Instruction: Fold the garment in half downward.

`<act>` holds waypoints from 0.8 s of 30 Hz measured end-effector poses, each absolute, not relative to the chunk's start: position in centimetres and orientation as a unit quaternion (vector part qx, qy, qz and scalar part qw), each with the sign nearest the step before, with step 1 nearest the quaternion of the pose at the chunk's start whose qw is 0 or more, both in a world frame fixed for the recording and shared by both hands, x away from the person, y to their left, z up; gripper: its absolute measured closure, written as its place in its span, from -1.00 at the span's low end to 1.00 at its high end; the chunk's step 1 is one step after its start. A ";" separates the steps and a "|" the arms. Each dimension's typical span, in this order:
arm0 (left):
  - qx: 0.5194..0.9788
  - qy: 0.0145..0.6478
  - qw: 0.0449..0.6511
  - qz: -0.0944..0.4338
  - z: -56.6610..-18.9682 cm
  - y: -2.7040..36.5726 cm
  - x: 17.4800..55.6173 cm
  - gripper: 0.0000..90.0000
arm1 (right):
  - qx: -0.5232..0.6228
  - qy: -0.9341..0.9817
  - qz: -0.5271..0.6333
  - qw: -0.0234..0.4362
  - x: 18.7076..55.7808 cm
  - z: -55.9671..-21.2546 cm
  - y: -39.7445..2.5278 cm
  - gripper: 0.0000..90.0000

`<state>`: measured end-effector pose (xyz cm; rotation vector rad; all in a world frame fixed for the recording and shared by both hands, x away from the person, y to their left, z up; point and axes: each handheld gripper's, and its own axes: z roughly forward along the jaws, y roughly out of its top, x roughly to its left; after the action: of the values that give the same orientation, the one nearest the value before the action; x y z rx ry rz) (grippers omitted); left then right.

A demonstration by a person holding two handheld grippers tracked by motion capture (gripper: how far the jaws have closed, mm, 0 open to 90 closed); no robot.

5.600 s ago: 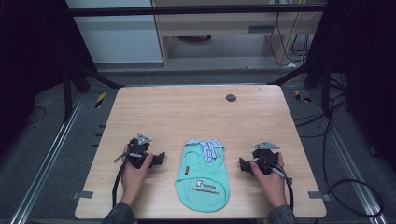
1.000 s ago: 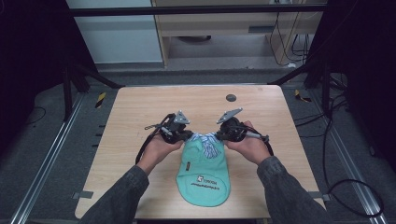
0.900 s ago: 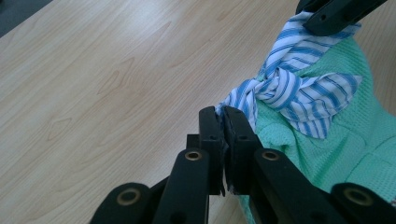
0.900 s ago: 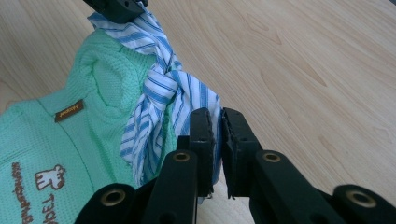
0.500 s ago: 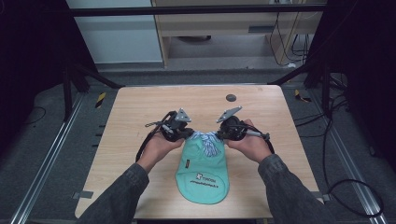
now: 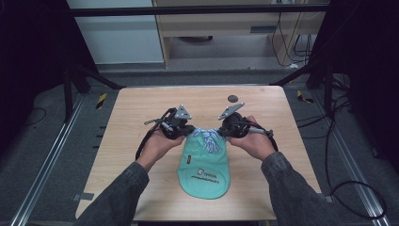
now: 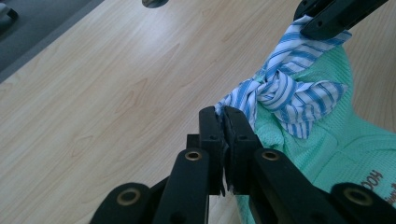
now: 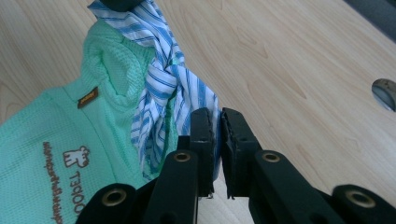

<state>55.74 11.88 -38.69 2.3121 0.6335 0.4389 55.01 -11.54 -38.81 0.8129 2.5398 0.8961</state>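
My left gripper (image 6: 184,132) is pinched tight on one end of the striped cloth (image 6: 210,138), with almost no gap between its two black jaws. In the left gripper view the blue and white cloth comes right out from between them. My right gripper (image 6: 225,131) is pinched on the other end of the same cloth (a thin slit shows between its jaws, and the stripes run down into it). The cloth has a knot in the middle, and the two grippers sit close on each side of it.

The striped cloth is the collar part of a little green shirt (image 6: 203,167). The shirt lies flat on the wooden table (image 6: 127,117), near the middle, and its bottom end points to the table edge closest to me. It has brown letters and a small animal picture on it.

Close to the far edge of the table there is a small dark round thing (image 6: 232,98), well apart from the shirt.
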 end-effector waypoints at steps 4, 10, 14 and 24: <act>0.890 0.243 0.346 0.172 -38.6 12.0 55.8 0.93 | 0.279 0.891 0.314 0.169 55.0 -38.4 -11.6 0.86; 0.889 0.244 0.345 0.176 -38.4 12.0 55.9 0.94 | 0.273 0.892 0.315 0.176 55.0 -38.0 -11.5 0.88; 0.889 0.244 0.345 0.176 -38.4 12.0 55.9 0.94 | 0.271 0.891 0.314 0.183 55.0 -37.8 -11.6 0.89; 0.890 0.242 0.341 0.180 -38.0 11.6 56.2 0.94 | 0.270 0.890 0.314 0.191 55.1 -37.6 -11.8 0.90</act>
<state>56.21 11.65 -38.04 2.3157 0.6285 0.4695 55.13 -11.80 -37.56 0.7583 2.5002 0.8825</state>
